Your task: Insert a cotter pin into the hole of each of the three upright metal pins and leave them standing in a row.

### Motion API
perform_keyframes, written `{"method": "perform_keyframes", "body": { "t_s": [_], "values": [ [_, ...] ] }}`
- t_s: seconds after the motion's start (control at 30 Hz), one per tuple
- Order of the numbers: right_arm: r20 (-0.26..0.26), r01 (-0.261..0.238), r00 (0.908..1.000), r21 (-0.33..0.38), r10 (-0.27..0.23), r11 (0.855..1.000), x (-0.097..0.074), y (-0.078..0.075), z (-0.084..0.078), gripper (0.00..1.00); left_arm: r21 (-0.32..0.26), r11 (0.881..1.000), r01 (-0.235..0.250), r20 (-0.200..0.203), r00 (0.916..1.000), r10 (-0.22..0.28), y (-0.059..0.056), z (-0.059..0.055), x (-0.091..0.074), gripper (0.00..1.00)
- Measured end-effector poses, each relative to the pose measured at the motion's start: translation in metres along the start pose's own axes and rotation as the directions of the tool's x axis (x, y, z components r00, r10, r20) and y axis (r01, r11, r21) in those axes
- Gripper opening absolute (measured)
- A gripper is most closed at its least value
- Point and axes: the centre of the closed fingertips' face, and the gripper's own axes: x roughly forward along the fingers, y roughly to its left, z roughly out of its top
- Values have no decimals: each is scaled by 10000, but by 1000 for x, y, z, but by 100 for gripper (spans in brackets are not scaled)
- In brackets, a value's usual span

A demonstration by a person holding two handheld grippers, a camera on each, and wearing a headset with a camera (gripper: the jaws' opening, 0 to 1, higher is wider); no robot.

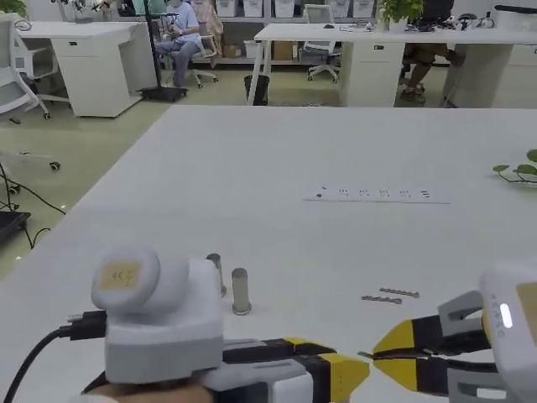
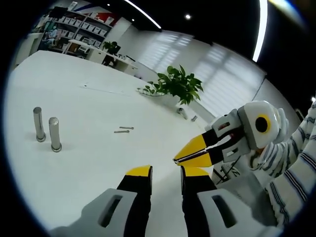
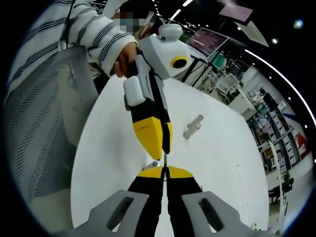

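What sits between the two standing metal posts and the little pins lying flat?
Nothing: in the head view, bare table separates the upright metal pins from the cotter pins.

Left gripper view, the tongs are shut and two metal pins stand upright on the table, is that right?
No: the left gripper's tongs stand open, as the left gripper view shows. Two metal pins do stand upright on the table.

- My table [image 1: 277, 151] is a broad, plain white top.
- Two metal pins [image 1: 241, 291] stand upright on it, close together; I see the farther one [image 1: 215, 265] only in part.
- Well to their right two cotter pins [image 1: 398, 292] lie flat, nearly parallel and just beside each other.
- Farther back a narrow marked strip [image 1: 375, 195] lies on the top.
- Leaves of a plant [image 1: 520, 168] reach over its right edge.
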Motion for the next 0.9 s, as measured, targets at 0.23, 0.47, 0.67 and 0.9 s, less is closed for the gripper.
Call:
{"method": "perform_keyframes", "body": {
  "t_s": [0.23, 0.47, 0.67, 0.9],
  "values": [
    [-34, -88, 10000, -124, 88, 9999, 3, 3, 1, 1, -27, 9999, 117, -72, 9999, -117, -2, 0, 1, 14],
    [-25, -191, 9998, -245, 190, 9995, 6, 5, 3, 1, 17, 9998, 186, -174, 9997, -185, -2, -3, 2, 11],
    [-171, -286, 9995, -508, 277, 9983, 9, 7, 4, 1, -84, 9996, 275, -295, 9992, -277, -3, -6, 1, 7],
    [-157, -282, 9995, -553, 274, 9981, 9, 7, 5, 1, -328, 9985, 446, -256, 9986, -454, -5, -5, 1, 3]
  ]
}}
